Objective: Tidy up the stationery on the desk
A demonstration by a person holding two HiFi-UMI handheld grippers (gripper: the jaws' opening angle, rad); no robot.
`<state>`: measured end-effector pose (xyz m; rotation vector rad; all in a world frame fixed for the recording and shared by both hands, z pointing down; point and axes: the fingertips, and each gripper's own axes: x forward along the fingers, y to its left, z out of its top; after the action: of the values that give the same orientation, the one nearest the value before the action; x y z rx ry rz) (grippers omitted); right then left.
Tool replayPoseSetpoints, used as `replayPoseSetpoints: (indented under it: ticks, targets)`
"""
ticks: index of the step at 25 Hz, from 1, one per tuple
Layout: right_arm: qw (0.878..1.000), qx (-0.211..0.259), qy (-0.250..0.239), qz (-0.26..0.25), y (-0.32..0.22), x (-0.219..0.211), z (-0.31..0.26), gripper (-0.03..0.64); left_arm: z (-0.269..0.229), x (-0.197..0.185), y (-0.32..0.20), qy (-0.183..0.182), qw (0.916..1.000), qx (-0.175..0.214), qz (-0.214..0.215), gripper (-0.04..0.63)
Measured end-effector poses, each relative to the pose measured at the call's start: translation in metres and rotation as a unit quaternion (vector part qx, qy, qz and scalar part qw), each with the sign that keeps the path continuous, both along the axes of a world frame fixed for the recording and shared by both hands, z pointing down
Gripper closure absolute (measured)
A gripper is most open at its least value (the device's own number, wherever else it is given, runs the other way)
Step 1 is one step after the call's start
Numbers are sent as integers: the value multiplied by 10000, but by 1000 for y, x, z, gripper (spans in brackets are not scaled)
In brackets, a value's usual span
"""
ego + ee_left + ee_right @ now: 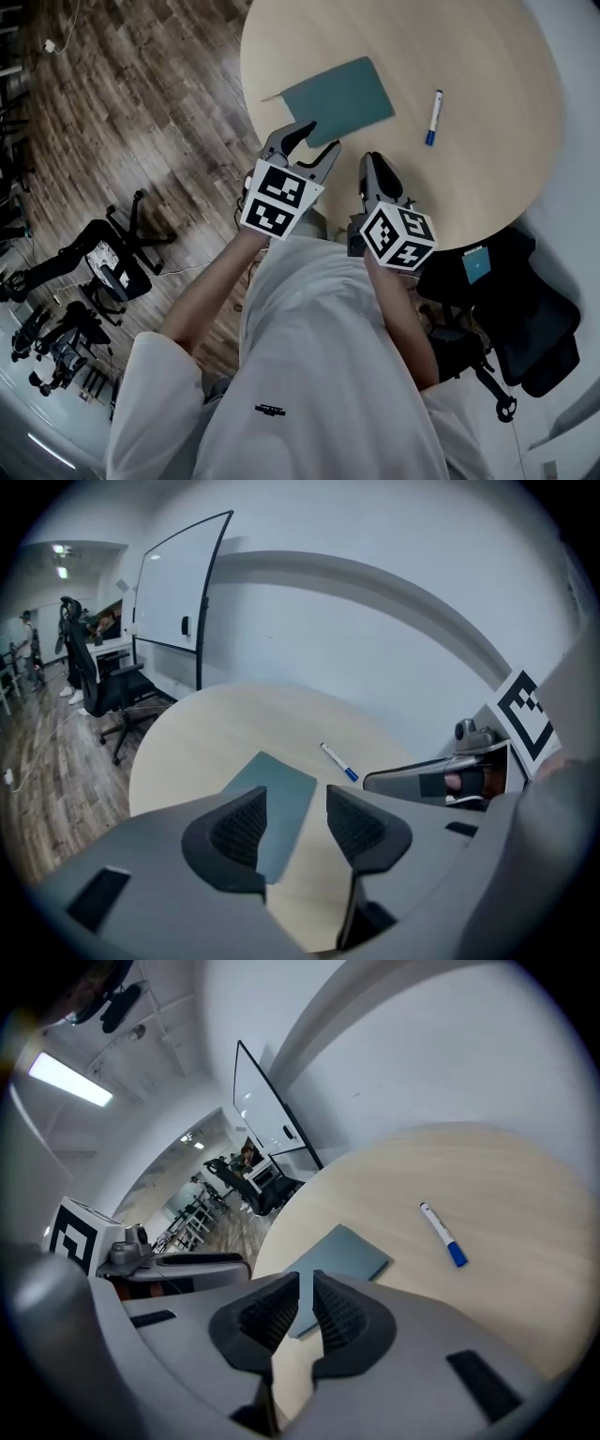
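Note:
A teal notebook (339, 98) lies flat on the round pale wooden table (487, 56), near its front left edge. To its right lies a white marker with a blue cap (433, 117). My left gripper (317, 141) hovers at the notebook's near edge with its jaws apart and nothing between them. My right gripper (378, 167) is beside it over the table's near rim, jaws together and empty. The left gripper view looks past the open left gripper (295, 822) to the notebook (281, 799) and marker (339, 763). The right gripper view has notebook (342, 1255) and marker (442, 1234) beyond the shut right gripper (307, 1307).
A black office chair (530, 323) stands by the table's right side, and others (108, 262) stand on the wood floor at the left. A whiteboard (183, 607) stands beyond the table, against a white wall.

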<state>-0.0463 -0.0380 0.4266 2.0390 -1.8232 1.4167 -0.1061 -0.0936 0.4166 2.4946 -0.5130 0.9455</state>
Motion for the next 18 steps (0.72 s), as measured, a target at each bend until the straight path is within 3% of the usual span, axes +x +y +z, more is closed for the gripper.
replayPoseSetpoints:
  ticks: [4,6,7,13,18]
  targets:
    - [9999,-39,-122,-62,-13,-5,15,569,18,14,-12,-31,9993,-115,340,373]
    - [9995,-87,-305,-27,-17,-8,23,491,24,18,-20,-29,9992,-110,390,373]
    - [9991,-122,-404,18,-19,-8,28,483,27,19,-25,-33,9992,-112,381,373]
    - [9976,-349,-456,388,-30,0,58,483,49,31,-58,-362,9968,215,682,373]
    - [9945,-488,-490,789,-35,4,75,483,70,39,-74,-492,9944,196,910,357]
